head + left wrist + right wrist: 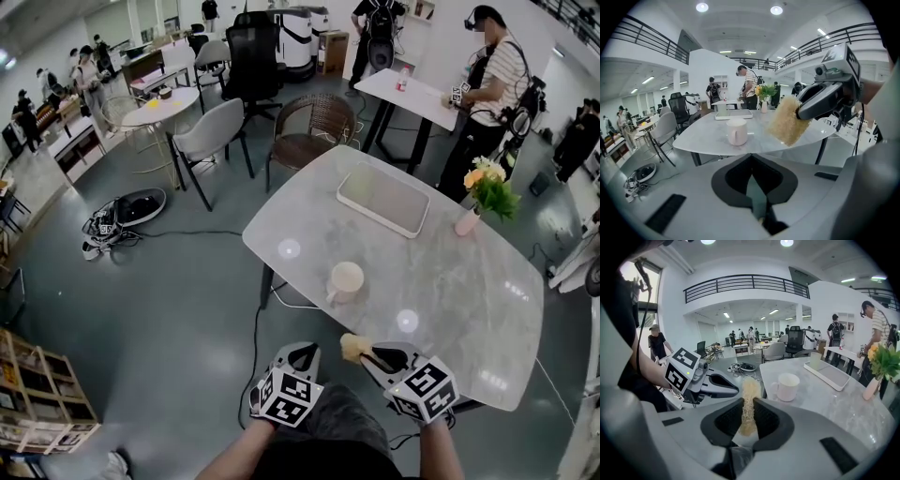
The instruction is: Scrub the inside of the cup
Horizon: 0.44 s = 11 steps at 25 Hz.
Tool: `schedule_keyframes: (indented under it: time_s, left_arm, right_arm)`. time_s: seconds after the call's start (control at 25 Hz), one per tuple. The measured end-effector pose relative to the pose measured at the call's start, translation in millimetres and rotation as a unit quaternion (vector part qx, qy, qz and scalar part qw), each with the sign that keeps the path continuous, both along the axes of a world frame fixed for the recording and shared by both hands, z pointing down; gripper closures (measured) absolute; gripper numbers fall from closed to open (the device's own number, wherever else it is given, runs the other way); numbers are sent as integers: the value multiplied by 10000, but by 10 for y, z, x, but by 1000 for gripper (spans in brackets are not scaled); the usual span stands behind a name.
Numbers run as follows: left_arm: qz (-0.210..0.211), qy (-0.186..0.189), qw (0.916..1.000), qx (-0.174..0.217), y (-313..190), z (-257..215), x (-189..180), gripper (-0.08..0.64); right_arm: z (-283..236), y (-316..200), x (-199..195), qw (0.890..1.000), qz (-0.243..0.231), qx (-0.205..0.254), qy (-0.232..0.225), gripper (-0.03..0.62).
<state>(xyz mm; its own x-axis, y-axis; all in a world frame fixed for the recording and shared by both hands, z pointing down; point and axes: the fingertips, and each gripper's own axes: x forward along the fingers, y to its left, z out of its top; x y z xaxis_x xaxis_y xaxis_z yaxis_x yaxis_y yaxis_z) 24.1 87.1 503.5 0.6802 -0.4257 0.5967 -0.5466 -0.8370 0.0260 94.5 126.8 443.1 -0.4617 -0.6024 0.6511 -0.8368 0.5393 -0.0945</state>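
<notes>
**Head view, read with both gripper views.** The cup point(346, 279) stands upright on the table point(469, 309), near the front edge. Its mouth faces up and its handle is turned toward the person's side. Nothing touches it.

The right gripper point(378, 355) is clenched on a sponge point(352, 346), a coarse yellowish pad. It pinches the pad by one end, so most of the pad juts beyond the jaw tips. Held this way, the free end could probably reach into the cup while the jaws stay outside the rim. This gripper hangs over the table's front edge, short of the cup.

The left gripper point(302, 351) has its jaws pressed together on nothing. It hovers off the table, beside the right one. Its likely role is to steady the cup, for which the jaws would first have to part.

Scrubbing has not begun. A tray point(382, 199) and a flower vase point(466, 223) stand farther back, well apart from the cup.
</notes>
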Motion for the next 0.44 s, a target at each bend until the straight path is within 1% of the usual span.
schedule_keyframes:
  time_s: [0.24,0.44]
  left_arm:
    - [-181,77,9998,-1,-52,-45,-56,546]
    - [-260,50,9996,-21,-30,-54,-115,546]
  right_arm:
    - [-35,-11,-88,9997,-196,73,103,532]
    - [-63,-9,-157,9994,-292,76,146,532]
